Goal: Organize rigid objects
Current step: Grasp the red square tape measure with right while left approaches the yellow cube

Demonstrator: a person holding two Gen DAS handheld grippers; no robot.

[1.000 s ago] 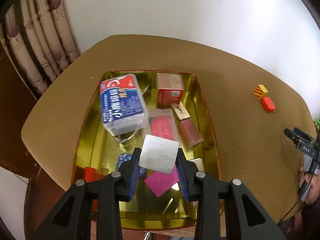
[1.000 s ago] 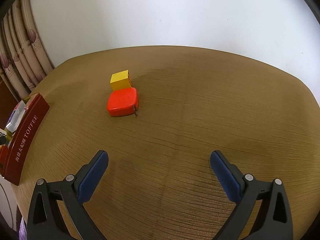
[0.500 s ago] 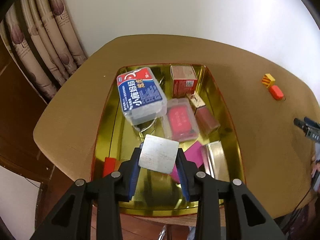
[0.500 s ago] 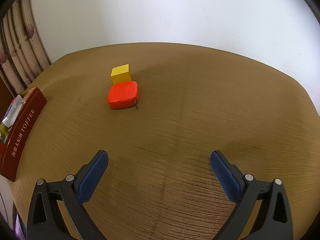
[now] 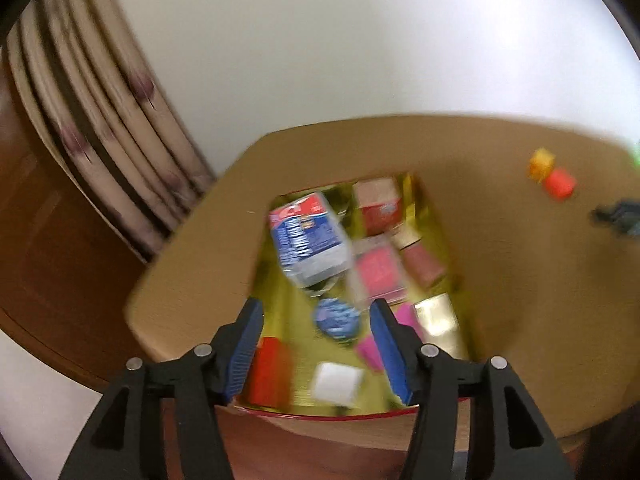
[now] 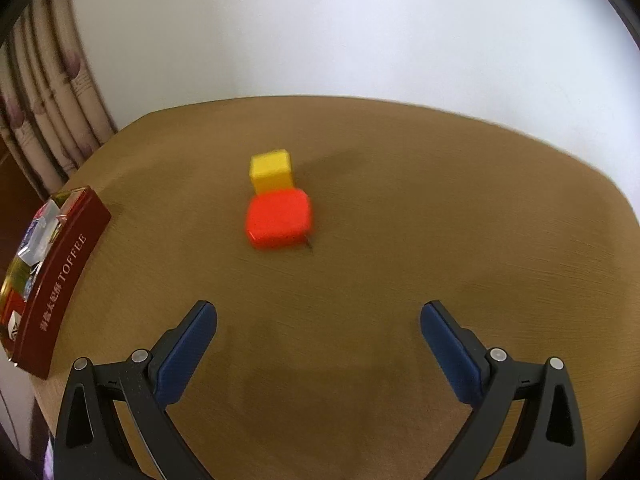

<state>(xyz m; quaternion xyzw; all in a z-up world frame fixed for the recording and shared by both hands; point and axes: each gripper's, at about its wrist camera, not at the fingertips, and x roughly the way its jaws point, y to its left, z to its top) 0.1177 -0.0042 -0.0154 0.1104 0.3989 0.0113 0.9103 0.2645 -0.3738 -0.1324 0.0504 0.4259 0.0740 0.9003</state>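
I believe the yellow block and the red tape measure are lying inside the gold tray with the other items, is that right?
Not quite: the yellow block and red tape measure lie on the bare table, outside the gold tray, as the right wrist view shows.

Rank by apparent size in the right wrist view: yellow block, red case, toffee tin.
1. toffee tin, though it sits nearer the camera and is cut off at the frame edge.
2. red case.
3. yellow block.

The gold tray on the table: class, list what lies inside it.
Inside the gold tray: a blue-labelled clear box, a red carton, a pink case, a round blue tin, a red block and a white square. Blur and overlap hide whatever lies beneath them.
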